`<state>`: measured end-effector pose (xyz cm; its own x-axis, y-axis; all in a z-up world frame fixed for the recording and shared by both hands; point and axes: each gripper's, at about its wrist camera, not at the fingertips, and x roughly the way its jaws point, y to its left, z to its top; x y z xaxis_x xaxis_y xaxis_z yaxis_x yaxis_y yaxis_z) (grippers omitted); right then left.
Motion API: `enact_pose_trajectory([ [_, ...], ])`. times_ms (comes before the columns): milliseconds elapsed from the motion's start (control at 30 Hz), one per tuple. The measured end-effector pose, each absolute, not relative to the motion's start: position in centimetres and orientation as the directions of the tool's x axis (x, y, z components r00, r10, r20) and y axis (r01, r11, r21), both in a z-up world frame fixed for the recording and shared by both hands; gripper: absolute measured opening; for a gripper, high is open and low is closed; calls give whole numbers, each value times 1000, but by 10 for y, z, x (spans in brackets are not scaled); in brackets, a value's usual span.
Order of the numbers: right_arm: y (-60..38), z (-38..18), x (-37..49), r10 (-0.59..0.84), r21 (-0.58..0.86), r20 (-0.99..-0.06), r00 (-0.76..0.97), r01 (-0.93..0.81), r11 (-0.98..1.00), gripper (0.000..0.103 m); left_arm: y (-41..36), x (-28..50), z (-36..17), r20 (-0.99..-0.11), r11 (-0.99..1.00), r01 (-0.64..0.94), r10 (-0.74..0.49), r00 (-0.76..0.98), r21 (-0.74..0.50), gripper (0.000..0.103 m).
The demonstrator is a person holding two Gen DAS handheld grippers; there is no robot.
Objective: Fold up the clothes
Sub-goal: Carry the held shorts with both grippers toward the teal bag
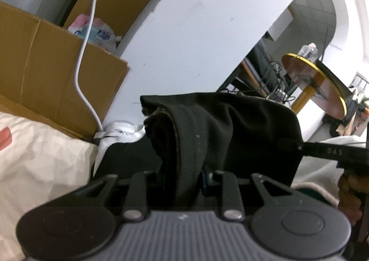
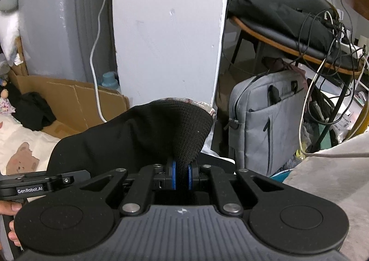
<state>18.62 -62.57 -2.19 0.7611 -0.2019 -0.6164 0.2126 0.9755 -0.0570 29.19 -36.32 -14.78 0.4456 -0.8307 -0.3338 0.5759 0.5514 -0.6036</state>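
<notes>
Both grippers angled downward, left gripper (image 1: pixel 184 182) clamped on a thick bunched fold of the black garment (image 1: pixel 219 127), right gripper (image 2: pixel 181 176) pinched nearly closed on its ribbed hem, cloth slung between them above the pale printed bedding (image 1: pixel 34 164), wrinkled, matte.

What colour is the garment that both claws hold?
Black garment, clearest in the right wrist view.

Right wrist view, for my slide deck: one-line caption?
Right gripper clamps a black garment's ribbed edge, lifted before a white pillar.
</notes>
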Motion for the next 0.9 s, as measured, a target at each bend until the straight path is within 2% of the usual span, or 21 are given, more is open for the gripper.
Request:
enact_pose_trajectory([
  [533,-645,-48,233,-239,-80,-642,728,247,966,10,-379,325,-173,-343,547,569,-834,432,-614,28],
  [900,-668,-71,266,-234,-59,-660,714,262,963,10,-388,357,-190,-365,546,606,-838,406,-578,28],
])
